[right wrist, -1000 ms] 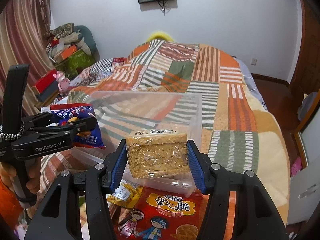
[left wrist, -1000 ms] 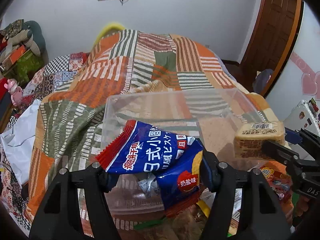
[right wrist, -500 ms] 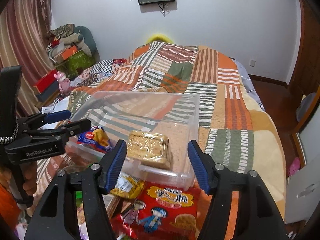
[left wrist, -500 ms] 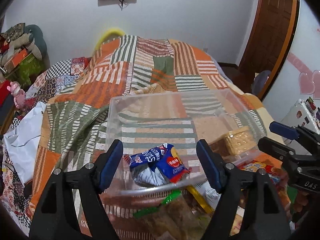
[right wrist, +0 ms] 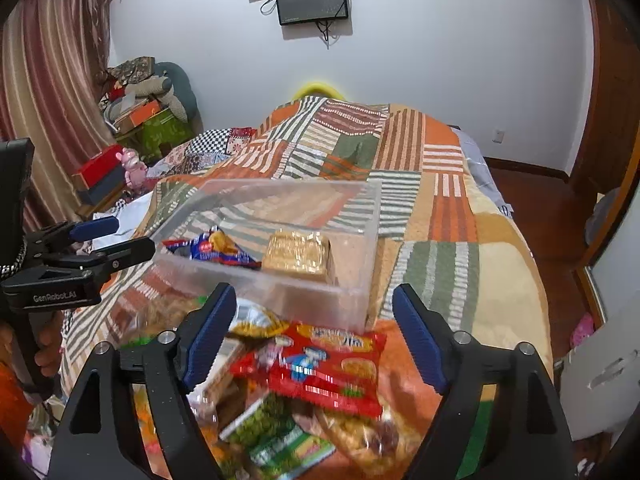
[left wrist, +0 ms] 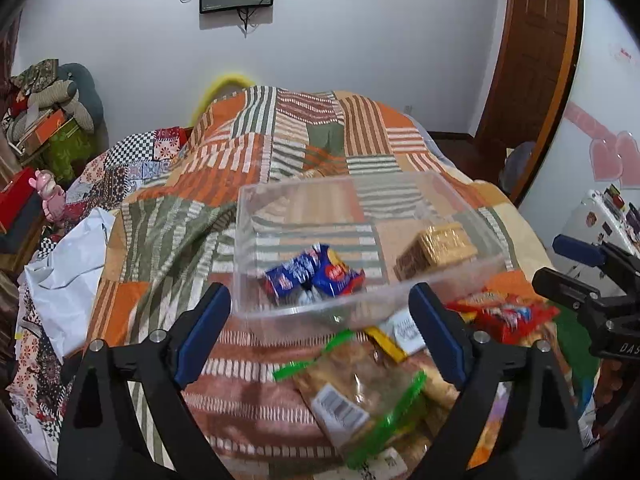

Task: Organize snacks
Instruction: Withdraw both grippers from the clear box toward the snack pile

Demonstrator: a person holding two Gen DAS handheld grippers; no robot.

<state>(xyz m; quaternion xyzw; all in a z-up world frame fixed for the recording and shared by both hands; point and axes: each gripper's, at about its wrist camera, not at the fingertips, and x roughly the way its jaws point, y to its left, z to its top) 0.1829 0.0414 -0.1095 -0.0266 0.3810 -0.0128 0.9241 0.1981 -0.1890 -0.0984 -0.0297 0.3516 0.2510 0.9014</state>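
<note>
A clear plastic bin (left wrist: 360, 304) (right wrist: 362, 216) stands on the patchwork bed. Inside lie a blue snack packet (left wrist: 316, 276) (right wrist: 212, 250) and a wrapped block of golden crackers (left wrist: 438, 244) (right wrist: 300, 254). My left gripper (left wrist: 320, 334) is open and empty, just in front of the bin; it also shows in the right wrist view (right wrist: 114, 236). My right gripper (right wrist: 312, 334) is open and empty, over a pile of loose snacks with a red packet (right wrist: 316, 364) (left wrist: 508, 316) on top. A clear bag with green edges (left wrist: 360, 392) lies below my left gripper.
The bed's striped quilt (left wrist: 280, 152) stretches behind the bin. A white bag (left wrist: 68, 276) lies at the left edge. Boxes and toys (right wrist: 136, 120) pile up by the curtain. A wooden door (left wrist: 532, 60) stands at the right. A green packet (right wrist: 276, 436) lies among the loose snacks.
Both grippers let go of their loads into the bin, opened wide and drew back toward me. The blue packet and the cracker block now rest on the bin floor.
</note>
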